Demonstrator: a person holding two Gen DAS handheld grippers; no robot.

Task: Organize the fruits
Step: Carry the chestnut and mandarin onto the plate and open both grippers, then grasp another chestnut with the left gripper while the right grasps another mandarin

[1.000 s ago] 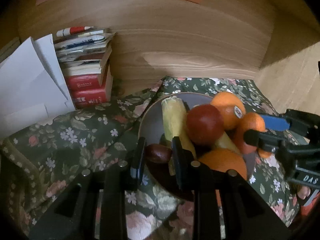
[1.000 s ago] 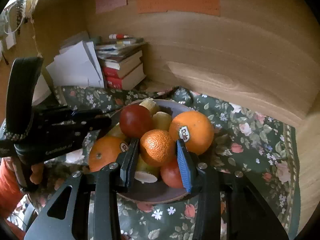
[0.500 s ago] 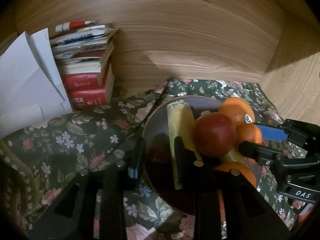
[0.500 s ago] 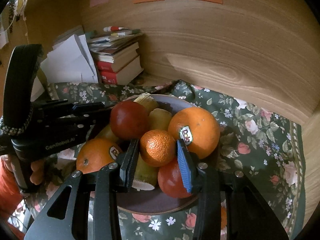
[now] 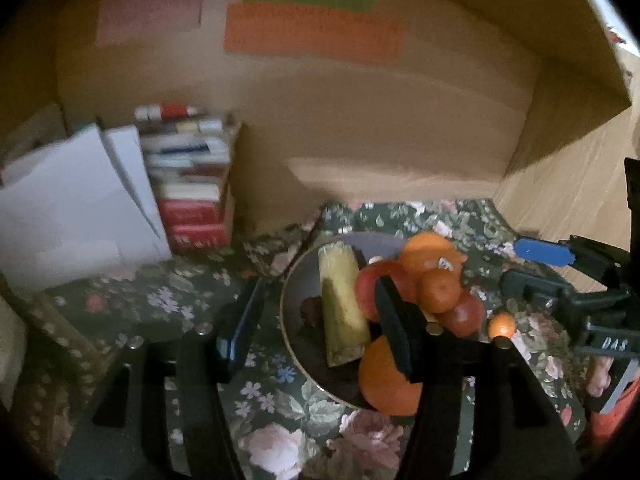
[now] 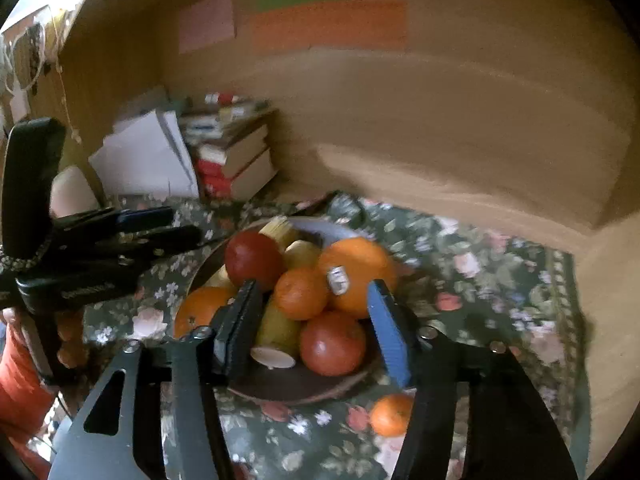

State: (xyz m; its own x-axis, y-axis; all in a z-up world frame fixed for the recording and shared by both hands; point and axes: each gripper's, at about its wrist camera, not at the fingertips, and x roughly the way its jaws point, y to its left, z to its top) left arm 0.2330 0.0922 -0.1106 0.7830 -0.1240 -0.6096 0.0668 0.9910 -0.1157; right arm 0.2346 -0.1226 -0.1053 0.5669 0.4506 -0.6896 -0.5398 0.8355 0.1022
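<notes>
The left gripper (image 5: 320, 328) and the right gripper (image 6: 312, 320) are both hanging with fingers spread wide, gripping nothing. Ahead of each is sitting the round grey bowl (image 6: 320, 227) piled with oranges, red apples and yellowish pieces. One small loose tangerine (image 6: 391, 414) is lying on the floral cloth (image 6: 480, 280) just under the right gripper's blue finger (image 6: 386, 328), seemingly beside the bowl.

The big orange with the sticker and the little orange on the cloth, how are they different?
The big orange sits high in the bowl, leaning on other fruit; the little orange lies alone on the flowered cloth, outside the bowl. The big orange is much larger. It wears a sticker, while the little orange shows none. Both are round and orange.
</notes>
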